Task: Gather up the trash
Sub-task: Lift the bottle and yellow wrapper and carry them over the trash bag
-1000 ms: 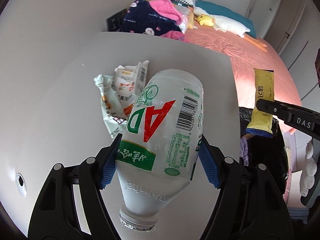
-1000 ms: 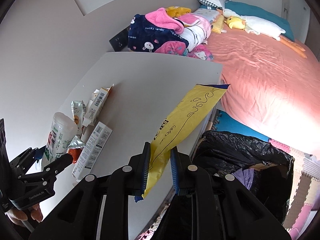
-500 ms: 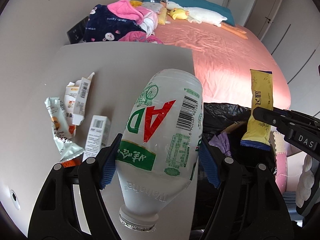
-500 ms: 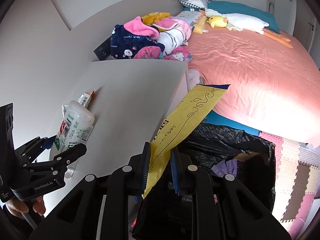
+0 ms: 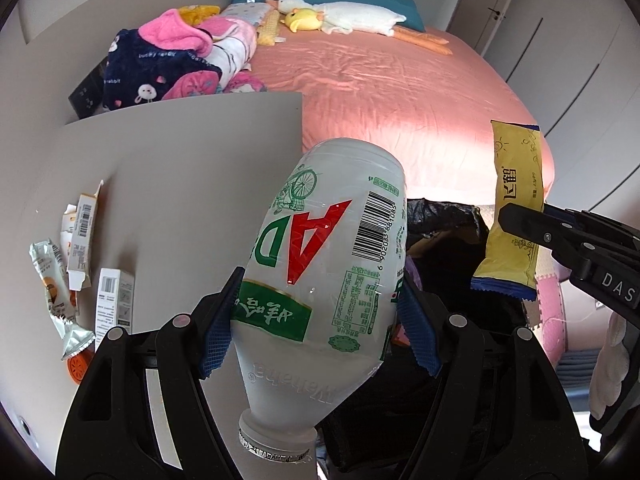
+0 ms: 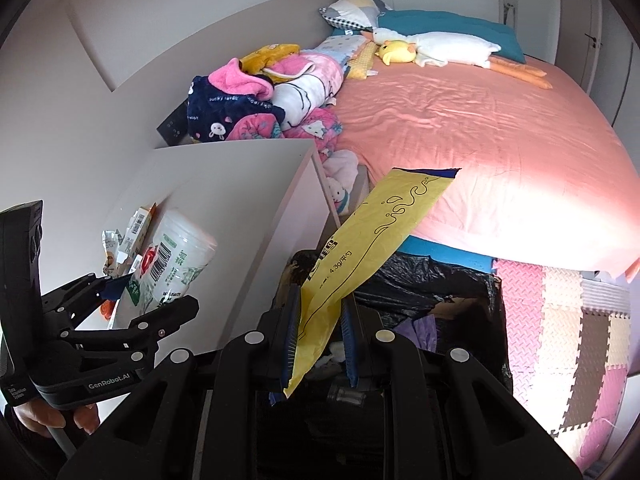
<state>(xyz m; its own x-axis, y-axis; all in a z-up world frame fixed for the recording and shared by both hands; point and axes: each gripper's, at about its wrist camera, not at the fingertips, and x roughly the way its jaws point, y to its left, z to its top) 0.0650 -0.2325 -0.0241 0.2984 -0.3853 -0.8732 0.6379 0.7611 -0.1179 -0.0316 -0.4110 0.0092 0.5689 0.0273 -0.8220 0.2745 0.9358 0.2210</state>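
Bedroom w/ pink bed (image 6: 480, 140) far, grey worktop (image 5: 180, 168) left, black bin bag (image 6: 420, 280) near-right below: carry both over bag mouth before releasing, left tongs (image 5: 320, 320) clamping upturned bottle (image 5: 320, 264), right tongs (image 6: 320, 328) pinching yellow wrapper (image 6: 372, 232).

Grey table (image 5: 192, 184): cartons (image 5: 82, 236), foil wrapper (image 5: 52, 280) near left edge.
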